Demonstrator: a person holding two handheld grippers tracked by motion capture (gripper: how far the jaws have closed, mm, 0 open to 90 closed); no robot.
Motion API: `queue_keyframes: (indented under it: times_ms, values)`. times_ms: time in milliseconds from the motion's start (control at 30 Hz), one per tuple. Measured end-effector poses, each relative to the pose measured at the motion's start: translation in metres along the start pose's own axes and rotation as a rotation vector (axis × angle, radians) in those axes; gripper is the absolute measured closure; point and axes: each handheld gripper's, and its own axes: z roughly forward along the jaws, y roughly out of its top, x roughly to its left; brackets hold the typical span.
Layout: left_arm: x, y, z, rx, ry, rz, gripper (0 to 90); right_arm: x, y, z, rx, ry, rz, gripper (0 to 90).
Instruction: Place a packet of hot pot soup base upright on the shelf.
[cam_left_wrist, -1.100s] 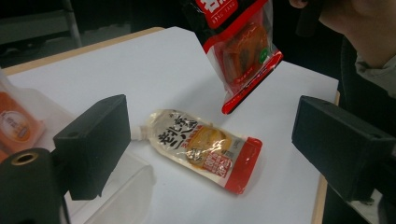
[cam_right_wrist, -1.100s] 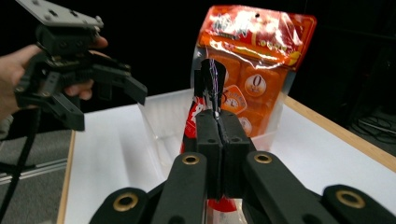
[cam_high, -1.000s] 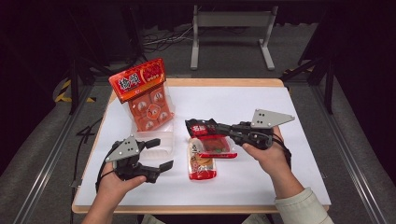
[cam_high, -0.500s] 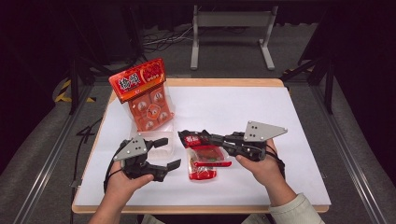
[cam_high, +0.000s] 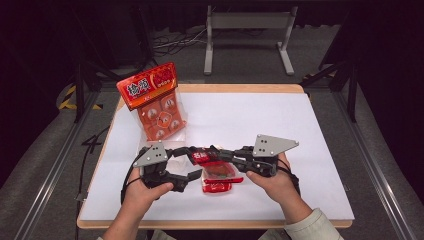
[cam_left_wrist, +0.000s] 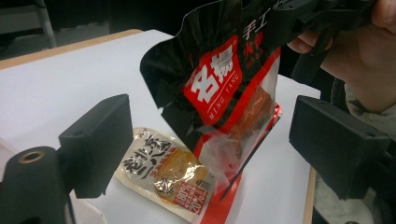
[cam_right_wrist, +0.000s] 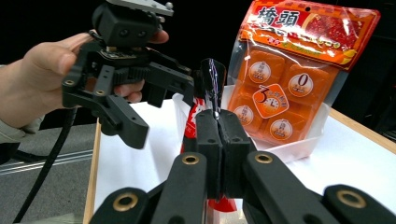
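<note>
Snack pouch (cam_high: 202, 156), black and red with a clear window, hangs in the air just above the white worktop (cam_high: 280, 125), clamped by its top edge in the right gripper (cam_high: 214, 153), whose jaws are pressed tight together on the foil in the right gripper view (cam_right_wrist: 214, 88); the left gripper (cam_high: 189, 164) sits just beside it with jaws apart, the pouch between them but untouched by either jaw in the left gripper view (cam_left_wrist: 219, 93); those jaws have just been closing a little; the pouch's red label reads "MING YANG" under large white characters; beneath it a second packet (cam_left_wrist: 163, 175), pale yellow, lies flat on the worktop and shows "80%" and "20%" among its print; a tall orange bag (cam_high: 155, 102) of wrapped cubes stands upright in a clear tray (cam_right_wrist: 299, 144) near the far left corner, with white characters on its red header and "0" and "3" on the cubes; both hands grip their tools from below, the left hand (cam_high: 145, 192) and right hand (cam_high: 275, 182) pointing the grippers inward toward each other.
</note>
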Motion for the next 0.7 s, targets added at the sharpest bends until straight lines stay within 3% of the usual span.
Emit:
queue_keyframes:
  times_ms: [167, 233, 300, 433, 467, 500, 533, 567, 700]
  values:
    - [0.001, -0.001, 0.009, 0.006, -0.055, -0.062, 24.5, 0.003, -0.001, 0.004, -0.003, -0.006, -0.018, 89.0]
    - [0.002, -0.001, 0.01, -0.001, -0.053, -0.083, 28.1, 0.004, -0.002, 0.006, -0.001, -0.007, -0.023, 88.9]
    - [0.002, -0.002, 0.01, 0.003, -0.034, -0.08, 31.2, 0.005, -0.003, 0.007, 0.003, -0.01, -0.027, 88.9]
    - [0.001, -0.002, 0.009, 0.008, -0.026, -0.079, 48.6, 0.006, -0.004, 0.009, -0.002, -0.01, -0.027, 88.8]
    - [0.0, -0.002, 0.008, 0.011, -0.02, -0.078, 48.6, 0.006, -0.004, 0.009, -0.003, -0.01, -0.027, 88.7]
    - [0.0, -0.002, 0.007, 0.01, -0.018, -0.076, 56.1, 0.006, -0.004, 0.009, -0.005, -0.011, -0.026, 88.5]
    - [0.001, -0.002, 0.006, 0.009, -0.027, -0.082, 66.2, 0.006, -0.004, 0.008, -0.008, -0.014, -0.024, 88.0]
    - [0.0, -0.001, 0.004, -0.003, -0.049, -0.077, 70.1, 0.006, -0.004, 0.008, -0.009, -0.016, -0.024, 87.7]
    - [-0.002, 0.002, -0.001, -0.014, -0.054, -0.048, 81.6, 0.006, -0.005, 0.009, -0.015, -0.022, -0.025, 87.0]
